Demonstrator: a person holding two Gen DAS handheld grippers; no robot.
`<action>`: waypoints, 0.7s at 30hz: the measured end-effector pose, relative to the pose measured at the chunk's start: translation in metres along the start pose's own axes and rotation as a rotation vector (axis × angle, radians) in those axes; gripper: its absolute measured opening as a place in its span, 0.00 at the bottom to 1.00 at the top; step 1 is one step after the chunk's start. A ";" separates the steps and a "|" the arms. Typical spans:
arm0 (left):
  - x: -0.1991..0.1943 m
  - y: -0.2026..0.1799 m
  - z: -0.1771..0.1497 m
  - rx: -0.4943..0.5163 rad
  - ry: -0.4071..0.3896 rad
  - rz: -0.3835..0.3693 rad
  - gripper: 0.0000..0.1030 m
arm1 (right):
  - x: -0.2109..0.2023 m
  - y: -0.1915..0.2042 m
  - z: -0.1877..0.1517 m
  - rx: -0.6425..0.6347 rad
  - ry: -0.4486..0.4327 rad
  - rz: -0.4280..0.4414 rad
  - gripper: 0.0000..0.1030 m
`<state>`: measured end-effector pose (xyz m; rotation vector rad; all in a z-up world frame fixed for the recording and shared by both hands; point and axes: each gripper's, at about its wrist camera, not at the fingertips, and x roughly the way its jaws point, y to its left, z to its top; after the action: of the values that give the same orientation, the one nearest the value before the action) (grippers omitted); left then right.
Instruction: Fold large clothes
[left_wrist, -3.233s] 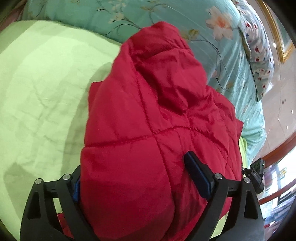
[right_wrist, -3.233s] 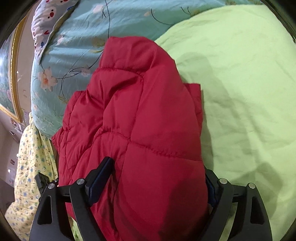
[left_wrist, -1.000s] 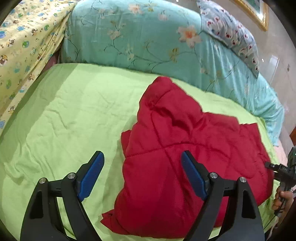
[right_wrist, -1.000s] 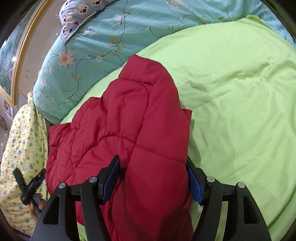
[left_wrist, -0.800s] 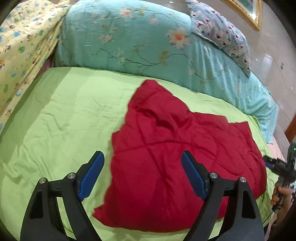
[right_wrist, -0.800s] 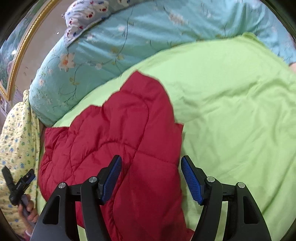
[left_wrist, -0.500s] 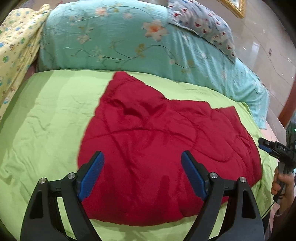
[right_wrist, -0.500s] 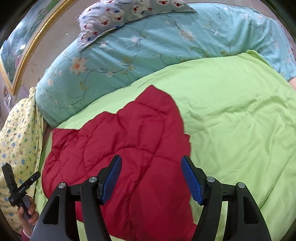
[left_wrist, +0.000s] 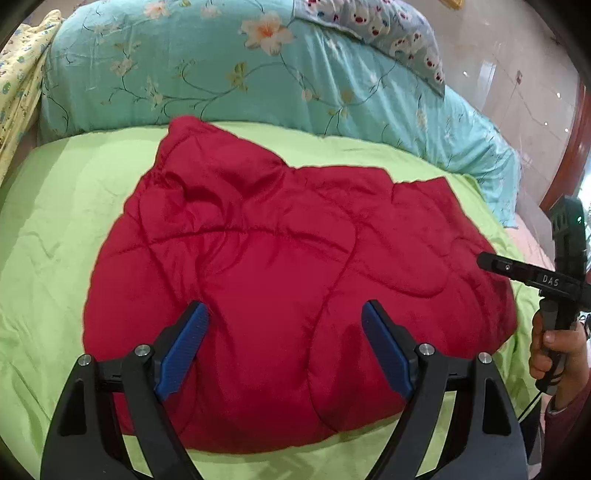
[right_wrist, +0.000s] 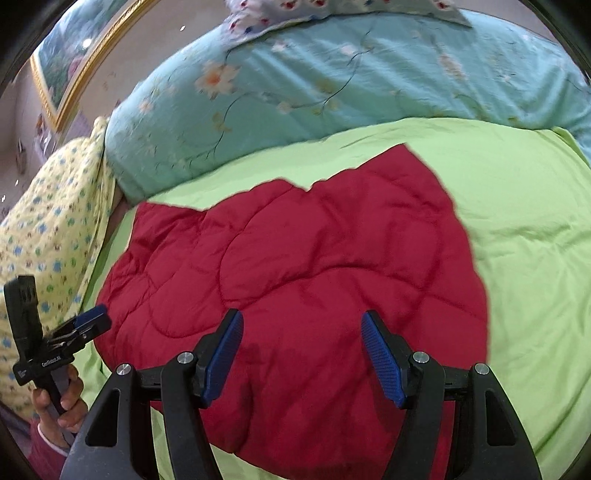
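A red quilted padded garment (left_wrist: 288, 266) (right_wrist: 295, 266) lies in a thick folded bundle on the light green sheet (left_wrist: 55, 206) (right_wrist: 524, 206). My left gripper (left_wrist: 284, 325) hovers above its near edge, jaws wide apart, nothing between the blue pads (left_wrist: 184, 343). My right gripper (right_wrist: 301, 332) hangs likewise over the bundle's near side, open and holding nothing. The right gripper (left_wrist: 524, 271) appears at the right edge of the left wrist view, held by a hand. The left gripper (right_wrist: 88, 319) shows at the left edge of the right wrist view.
A teal flowered duvet (left_wrist: 221, 74) (right_wrist: 332, 85) is piled along the far side of the bed, with a patterned pillow (left_wrist: 388, 33) on top. A yellow printed cloth (right_wrist: 48, 206) hangs beside the bed. A gold-framed picture (right_wrist: 74, 70) is on the wall.
Both grippers let go of the red garment and drew back. The garment now lies lower and wider on the sheet, and each view has swung sideways along its near edge.
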<state>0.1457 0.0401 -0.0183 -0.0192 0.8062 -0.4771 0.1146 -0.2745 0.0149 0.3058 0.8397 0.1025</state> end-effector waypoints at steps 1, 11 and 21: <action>0.004 0.000 0.000 0.000 0.008 0.007 0.83 | 0.004 0.002 0.001 -0.007 0.008 0.001 0.66; 0.036 0.009 0.020 -0.042 0.047 0.054 0.83 | 0.046 -0.003 0.016 -0.035 0.078 -0.086 0.66; 0.086 0.036 0.069 -0.183 0.128 0.122 0.83 | 0.069 -0.029 0.041 0.018 0.088 -0.176 0.66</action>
<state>0.2589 0.0255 -0.0364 -0.1097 0.9689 -0.2904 0.1902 -0.2968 -0.0183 0.2442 0.9512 -0.0565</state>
